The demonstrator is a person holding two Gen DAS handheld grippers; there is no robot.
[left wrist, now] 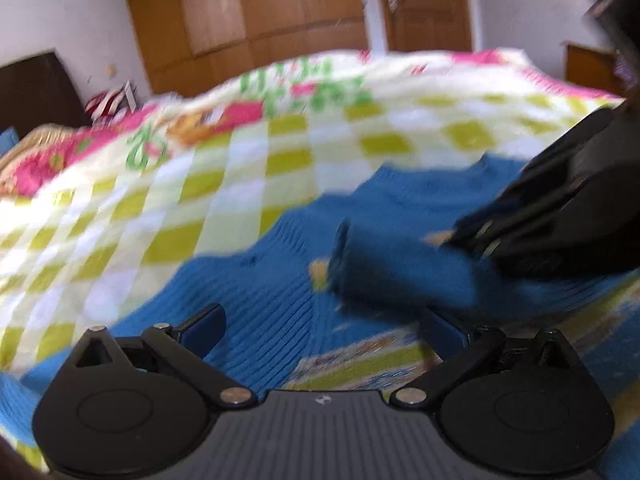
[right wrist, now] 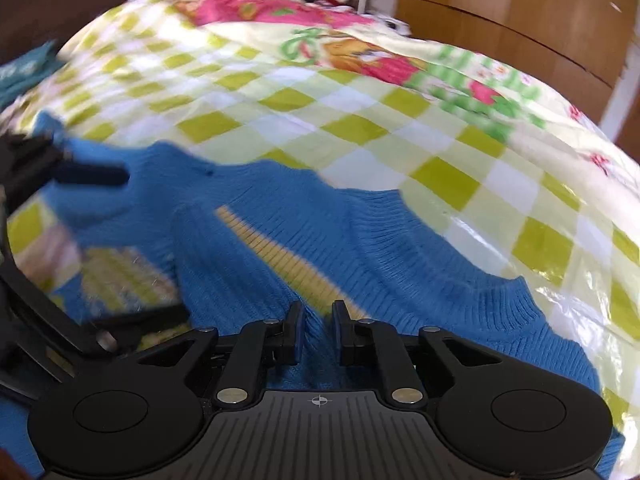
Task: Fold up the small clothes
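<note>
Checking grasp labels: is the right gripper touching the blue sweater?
Touching. In the right wrist view the right gripper has its fingers nearly closed, with a ridge of blue sweater pinched between them.

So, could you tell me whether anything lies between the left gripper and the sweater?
Nothing visible does. The left gripper is open directly over the blue sweater; the right gripper already pinches the knit beside it.

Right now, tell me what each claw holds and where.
Right claw pinches a raised fold of the blue sweater. Left claw is open, holding nothing.
</note>
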